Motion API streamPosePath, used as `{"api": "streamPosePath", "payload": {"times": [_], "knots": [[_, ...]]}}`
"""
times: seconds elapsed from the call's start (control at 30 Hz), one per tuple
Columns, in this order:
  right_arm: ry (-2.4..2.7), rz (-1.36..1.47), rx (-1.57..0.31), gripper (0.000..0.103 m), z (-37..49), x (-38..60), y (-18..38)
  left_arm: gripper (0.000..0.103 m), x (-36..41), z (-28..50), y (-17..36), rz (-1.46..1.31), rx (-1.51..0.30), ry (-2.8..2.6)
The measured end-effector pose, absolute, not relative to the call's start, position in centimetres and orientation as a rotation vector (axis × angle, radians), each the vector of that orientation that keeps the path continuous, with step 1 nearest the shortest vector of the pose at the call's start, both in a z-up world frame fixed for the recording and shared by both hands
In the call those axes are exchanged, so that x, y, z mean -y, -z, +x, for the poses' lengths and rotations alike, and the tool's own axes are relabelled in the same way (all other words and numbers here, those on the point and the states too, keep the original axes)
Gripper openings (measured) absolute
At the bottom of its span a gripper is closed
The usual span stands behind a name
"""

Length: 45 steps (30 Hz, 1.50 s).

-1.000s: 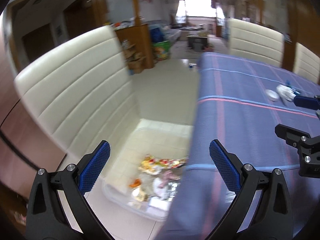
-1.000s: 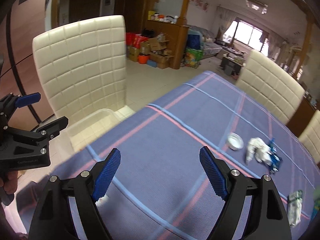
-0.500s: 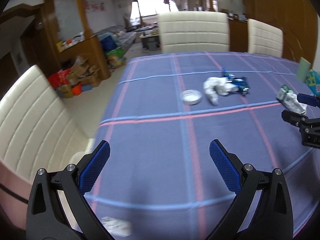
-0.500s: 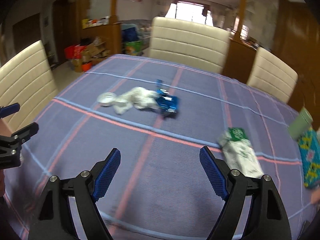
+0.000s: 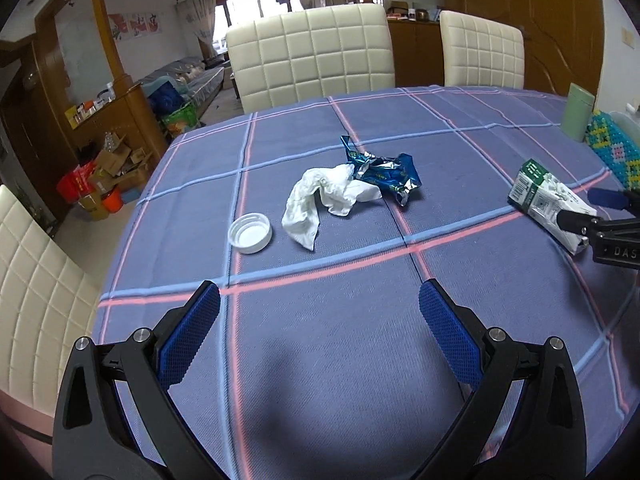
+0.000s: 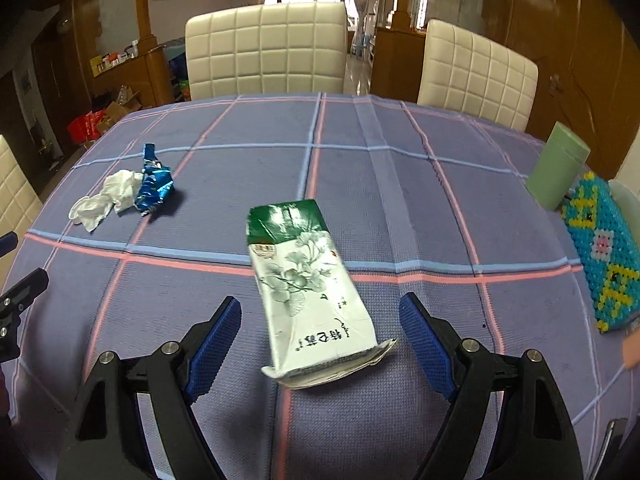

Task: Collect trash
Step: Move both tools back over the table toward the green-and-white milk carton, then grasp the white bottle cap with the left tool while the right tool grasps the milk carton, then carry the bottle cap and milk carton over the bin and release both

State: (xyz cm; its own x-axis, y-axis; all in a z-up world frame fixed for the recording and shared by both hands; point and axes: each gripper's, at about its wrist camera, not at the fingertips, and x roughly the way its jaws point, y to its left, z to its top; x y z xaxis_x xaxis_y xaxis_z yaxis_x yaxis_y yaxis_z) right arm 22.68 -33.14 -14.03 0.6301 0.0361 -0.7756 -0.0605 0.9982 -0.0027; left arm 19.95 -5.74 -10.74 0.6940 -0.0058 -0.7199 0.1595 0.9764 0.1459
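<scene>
A flattened green-and-white carton [image 6: 310, 288] lies on the blue checked tablecloth [image 6: 400, 208]; my right gripper [image 6: 320, 332] stands open with its near end between the fingers, not touching. The same carton [image 5: 548, 200] shows at the right of the left wrist view, with the right gripper [image 5: 600, 210] over it. Further left lie a crumpled white tissue [image 5: 324, 200], a blue foil wrapper [image 5: 386, 174] and a white lid [image 5: 250, 234]. Tissue [image 6: 104, 198] and wrapper [image 6: 154, 186] also appear far left in the right wrist view. My left gripper [image 5: 320, 320] is open, empty, short of the lid.
A pale green cup [image 6: 558, 166] and a beaded blue box [image 6: 608, 252] stand at the table's right edge. Cream quilted chairs [image 5: 312, 56] ring the table. Boxes and clutter [image 5: 100, 176] sit on the floor to the left.
Both grippers have swung right from the bin beside the chair to the tabletop. The right gripper has closed in on the carton, which now lies between its open fingers.
</scene>
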Motion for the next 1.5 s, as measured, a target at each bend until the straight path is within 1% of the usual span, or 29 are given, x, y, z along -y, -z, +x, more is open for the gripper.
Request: {"api": "streamPosePath", "payload": {"times": [0.07, 0.1, 0.13, 0.17, 0.2, 0.53, 0.83, 1.0, 1.07, 1.13, 1.17, 1.2, 1.5], "knots": [[-0.065, -0.015, -0.902, 0.079, 23.0, 33.2, 14.5, 0.098, 5.6, 20.4, 11.0, 0.201, -0.806, 0.089], [-0.075, -0.012, -0.906, 0.070, 23.2, 33.0, 14.8, 0.098, 5.5, 20.7, 11.1, 0.200, -0.808, 0.084], [-0.082, -0.016, -0.910, 0.056, 23.3, 32.7, 15.0, 0.098, 5.2, 20.7, 11.2, 0.200, -0.810, 0.079], [-0.095, -0.021, -0.920, 0.050, 23.6, 32.2, 15.2, 0.098, 4.9, 20.9, 11.3, 0.200, -0.814, 0.072], [-0.116, -0.024, -0.924, 0.048, 23.8, 31.5, 15.2, 0.098, 4.6, 21.0, 11.4, 0.199, -0.816, 0.067], [-0.205, -0.086, -0.881, 0.048, 25.8, 24.5, 14.1, 0.098, -0.1, 24.3, 12.5, 0.194, -0.840, -0.007], [-0.183, -0.083, -0.876, 0.048, 28.0, 23.0, 14.1, 0.097, -2.0, 28.3, 13.7, 0.199, -0.855, 0.011], [-0.172, -0.072, -0.884, 0.048, 28.6, 23.0, 14.5, 0.083, -2.0, 29.9, 14.6, 0.201, -0.880, 0.030], [-0.170, -0.068, -0.888, 0.048, 28.9, 23.2, 14.6, 0.081, -2.4, 30.3, 14.6, 0.173, -0.885, 0.054], [-0.170, -0.065, -0.887, 0.048, 29.0, 23.2, 14.6, 0.073, -2.4, 30.4, 14.6, 0.173, -0.890, 0.066], [-0.170, -0.063, -0.886, 0.048, 29.0, 23.2, 14.5, 0.059, -2.4, 30.4, 14.6, 0.168, -0.892, 0.079], [-0.172, -0.061, -0.884, 0.048, 28.9, 23.2, 14.4, 0.043, -2.5, 30.3, 14.5, 0.149, -0.897, 0.106], [-0.194, -0.065, -0.870, 0.048, 27.1, 23.0, 13.5, 0.042, -2.3, 27.9, 13.6, 0.132, -0.895, 0.134]]}}
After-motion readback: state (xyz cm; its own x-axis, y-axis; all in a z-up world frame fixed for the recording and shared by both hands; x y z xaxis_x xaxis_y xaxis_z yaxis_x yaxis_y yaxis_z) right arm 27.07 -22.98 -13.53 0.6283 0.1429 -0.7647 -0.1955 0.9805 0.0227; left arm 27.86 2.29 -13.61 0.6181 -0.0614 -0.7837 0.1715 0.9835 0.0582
